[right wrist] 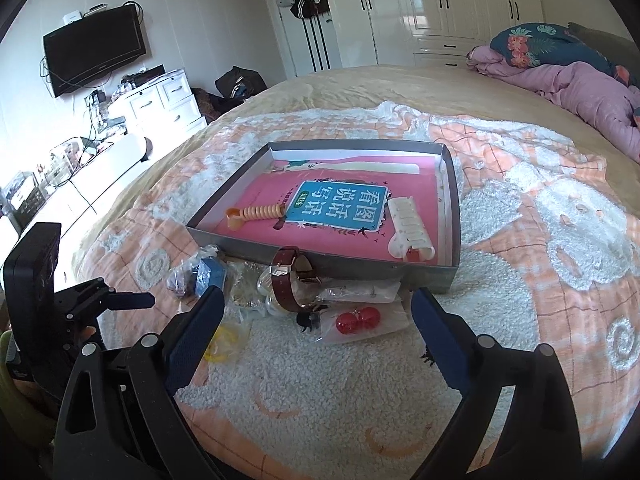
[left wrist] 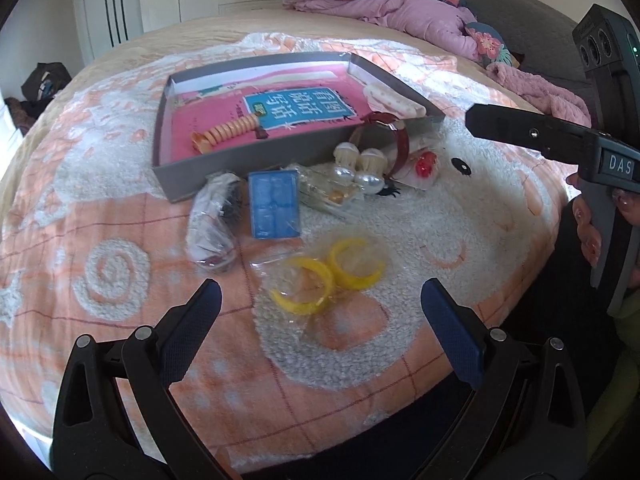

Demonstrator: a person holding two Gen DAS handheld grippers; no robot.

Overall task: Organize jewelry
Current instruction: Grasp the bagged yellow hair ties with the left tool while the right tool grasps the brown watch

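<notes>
Jewelry lies scattered on an orange-and-white blanket in front of a shallow grey tray. My left gripper is open just short of a clear bag of yellow hoop earrings. Beyond them sit a blue box, a dark bagged item and pearl earrings. My right gripper is open and empty, facing a brown-strapped watch and bagged red beads. In the tray lie an orange spiral clip and a white hair claw on a pink book.
The blanket covers a large bed; a pink quilt and floral pillow are heaped at its far right. White wardrobes, a wall TV and a dresser stand beyond the bed. A hand holds the right gripper.
</notes>
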